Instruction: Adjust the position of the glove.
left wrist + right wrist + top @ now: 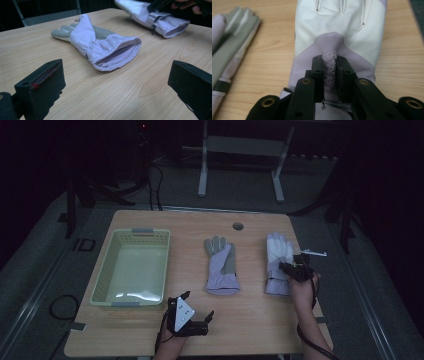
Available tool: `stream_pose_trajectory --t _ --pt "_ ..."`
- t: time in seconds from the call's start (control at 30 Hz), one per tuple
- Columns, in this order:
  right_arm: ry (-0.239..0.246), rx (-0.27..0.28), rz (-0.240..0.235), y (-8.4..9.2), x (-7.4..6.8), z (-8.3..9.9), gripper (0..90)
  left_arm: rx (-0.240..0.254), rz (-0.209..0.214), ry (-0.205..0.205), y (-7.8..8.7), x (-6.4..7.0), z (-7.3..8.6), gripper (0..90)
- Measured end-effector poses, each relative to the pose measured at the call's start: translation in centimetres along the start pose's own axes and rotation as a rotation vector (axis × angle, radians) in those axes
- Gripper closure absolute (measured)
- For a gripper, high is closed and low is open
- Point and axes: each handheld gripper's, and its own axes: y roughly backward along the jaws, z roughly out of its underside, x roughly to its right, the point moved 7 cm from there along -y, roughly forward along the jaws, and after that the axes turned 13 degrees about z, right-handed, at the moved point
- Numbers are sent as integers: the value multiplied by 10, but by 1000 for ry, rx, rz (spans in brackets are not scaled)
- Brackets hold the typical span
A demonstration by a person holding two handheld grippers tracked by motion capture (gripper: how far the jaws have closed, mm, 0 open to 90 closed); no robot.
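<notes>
Wooden table (pixel 250 320) carries 2 gloves; right gripper (pixel 331 68) pinches the right glove (pixel 342 32) (back fabric), left gripper (pixel 117 82) gapes wide, holding nothing.

High view: fixed above near edge of table (pixel 150 335), facing forward and down, far off. Left gripper view: low over tabletop, facing across toward far right corner. Right gripper view: close, facing down on right glove (pixel 342 32). All share both gloves.

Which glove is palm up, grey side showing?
The middle lilac glove with grey palm, beside the pale green basket. The right white-backed glove lies back up.
</notes>
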Motion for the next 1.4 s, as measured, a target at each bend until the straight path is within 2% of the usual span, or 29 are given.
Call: stream_pose_trajectory --t 0.13,0.17,0.27,0.37,0.43,0.6,0.67,0.73,0.77,0.87,1.0,1.2,1.4 --pt "6 -43 -2 -16 -3 10 756 2 2 3 0 0 0 10" --pt "0 -44 -4 -17 -3 11 751 3 3 5 0 0 0 10" --pt "20 -42 -4 -18 -4 10 715 3 3 11 0 -1 0 10" --pt "41 -28 -6 -14 -2 6 678 3 4 5 0 0 0 10" --pt "71 -28 -24 -9 -1 3 635 2 4 3 0 0 0 10" --pt "147 19 -39 2 4 -5 526 3 4 9 0 -1 0 10" --pt "159 35 -45 4 8 -9 521 3 4 7 0 0 0 11" --pt "173 41 -14 6 14 -11 524 3 3 6 0 0 0 10" --pt "185 43 -13 7 15 -12 565 3 4 7 0 0 0 10" --pt "228 45 -44 7 13 -11 528 1 6 10 0 -1 0 11" --pt "215 -1 -108 -2 8 -6 475 -1 7 7 0 0 0 10" --pt "232 -61 -77 -26 7 6 482 1 9 8 0 -1 0 10" --pt "302 -30 -55 -29 2 12 399 0 8 6 0 0 0 10"
